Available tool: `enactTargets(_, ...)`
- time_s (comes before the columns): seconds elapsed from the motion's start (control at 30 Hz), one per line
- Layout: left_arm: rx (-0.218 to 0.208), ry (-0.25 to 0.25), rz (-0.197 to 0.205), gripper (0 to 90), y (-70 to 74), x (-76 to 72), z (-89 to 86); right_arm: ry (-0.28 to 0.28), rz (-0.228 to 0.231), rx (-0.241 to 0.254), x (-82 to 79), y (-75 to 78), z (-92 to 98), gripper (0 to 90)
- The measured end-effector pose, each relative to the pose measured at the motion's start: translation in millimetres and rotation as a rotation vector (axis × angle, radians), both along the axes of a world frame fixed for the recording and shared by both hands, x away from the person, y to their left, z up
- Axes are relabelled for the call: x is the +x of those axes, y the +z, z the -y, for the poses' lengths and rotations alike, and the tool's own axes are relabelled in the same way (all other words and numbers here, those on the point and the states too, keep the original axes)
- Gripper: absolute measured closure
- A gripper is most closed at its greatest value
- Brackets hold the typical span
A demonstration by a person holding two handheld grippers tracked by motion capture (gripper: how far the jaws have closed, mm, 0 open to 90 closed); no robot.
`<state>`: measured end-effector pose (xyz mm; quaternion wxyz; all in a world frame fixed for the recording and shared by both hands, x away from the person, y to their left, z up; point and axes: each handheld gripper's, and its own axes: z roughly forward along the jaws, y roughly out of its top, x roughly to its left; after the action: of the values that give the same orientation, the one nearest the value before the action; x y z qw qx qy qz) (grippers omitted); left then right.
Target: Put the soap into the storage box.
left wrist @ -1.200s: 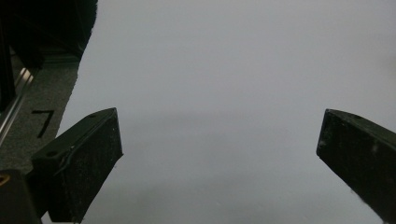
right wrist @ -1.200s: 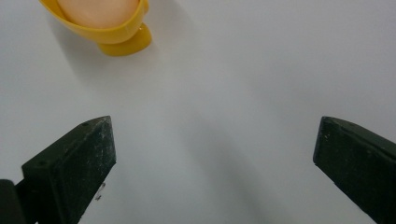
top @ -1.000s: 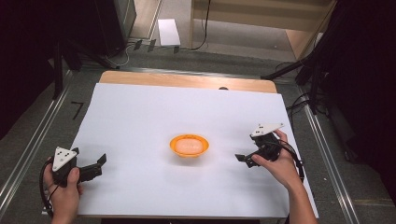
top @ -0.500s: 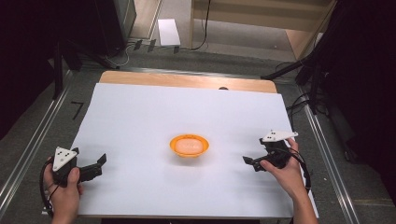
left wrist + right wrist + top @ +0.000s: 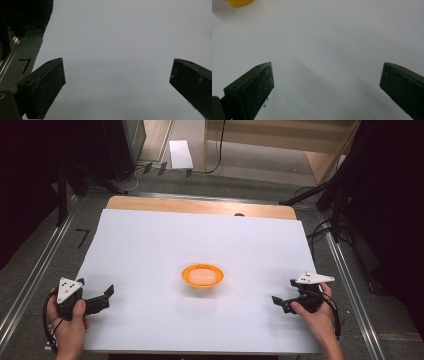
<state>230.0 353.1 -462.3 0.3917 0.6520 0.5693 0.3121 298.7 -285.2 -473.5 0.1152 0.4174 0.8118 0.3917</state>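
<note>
1. Bowl first: the small round orange plastic bowl (image 5: 202,275) sits upright near the middle of the white-covered table (image 5: 150,245), well apart from both tools. Its pale inside looks empty, though the high view is too coarse to be sure.
2. The left gripper (image 5: 102,297), black with a grey three-cornered plate on top, is held low over the near-left corner of the white surface, pointing roughly toward the bowl. In the left gripper view its 2 jaws stand wide apart with nothing but bare white surface between them.
3. The right gripper (image 5: 279,302) is held the same way near the right edge, aimed inward at the bowl. In the right gripper view the jaws are also spread wide and grip nothing; a slice of the bowl's yellow-orange rim (image 5: 238,2) shows at the top-left corner.
4. Placement makes sense as a ready stance (my reading, not something the pictures prove): both tools flank the bowl at similar remove, mouths spread, so either hand could approach the rim.
5. Any pick would call for closing the gap to the bowl, then pinching its thin wall; a light plastic bowl may slide or tip if nudged before the jaws close.
</note>
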Motion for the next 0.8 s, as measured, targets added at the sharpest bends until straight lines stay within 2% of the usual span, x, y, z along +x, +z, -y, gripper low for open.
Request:
enactTargets(0.43,0.003,0.000,0.004,0.5,0.0,-0.6,0.8,-0.099,0.025,0.056,-26.5,-9.2,36.9,0.0)
enactTargets(0.57,0.006,-0.002,0.001,0.6,0.1,-0.5,0.8,-0.155,0.068,0.075,-35.9,-8.3,48.7,0.0)
enactTargets(0.63,0.006,-0.003,-0.001,0.6,0.1,-0.3,0.6,-0.176,0.069,0.092,-38.1,-8.4,52.8,0.0)
enactTargets(0.67,0.005,-0.003,-0.004,0.6,0.0,0.0,0.4,-0.186,0.065,0.150,-39.7,-9.4,58.8,0.0)
enactTargets(0.7,0.004,-0.003,-0.003,0.6,-0.1,0.1,0.4,-0.190,0.068,0.172,-40.1,-9.5,60.8,0.0)
enactTargets(0.8,0.005,-0.004,-0.010,0.6,-0.1,0.6,0.7,-0.191,0.067,0.194,-39.3,-11.1,62.6,0.0)
